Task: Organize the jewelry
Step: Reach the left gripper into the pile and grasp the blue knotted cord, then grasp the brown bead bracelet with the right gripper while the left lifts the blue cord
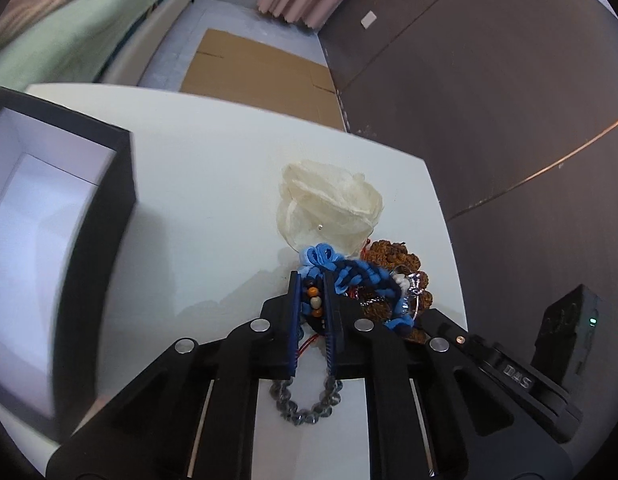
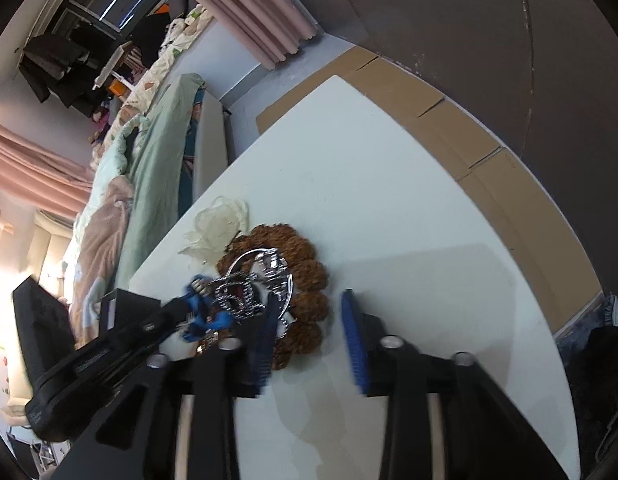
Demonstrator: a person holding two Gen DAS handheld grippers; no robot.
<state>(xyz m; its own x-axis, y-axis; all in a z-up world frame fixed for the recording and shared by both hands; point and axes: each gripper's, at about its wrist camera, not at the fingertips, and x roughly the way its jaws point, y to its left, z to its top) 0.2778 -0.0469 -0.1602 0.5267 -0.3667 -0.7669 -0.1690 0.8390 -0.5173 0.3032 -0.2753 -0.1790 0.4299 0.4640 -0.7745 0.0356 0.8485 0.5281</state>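
In the left wrist view, the left hand-held gripper (image 1: 312, 312) sits low in the centre of the frame, its blue-padded jaws closed on a strand of orange and pale beads (image 1: 313, 302). A grey bead bracelet (image 1: 305, 404) hangs in a loop just below the jaws, over the white table (image 1: 213, 184). Right of the jaws lies a heap of jewelry: a blue braided band (image 1: 349, 272), a brown seed-bead necklace (image 1: 393, 256) and a cream fabric flower (image 1: 329, 208) touching it from above. A black box with a white lining (image 1: 49, 248) stands open at the left edge. In the right wrist view, the right hand-held gripper (image 2: 309, 336) is open, its jaws well apart, astride the brown necklace, with a silver chain piece (image 2: 253, 280) just above.
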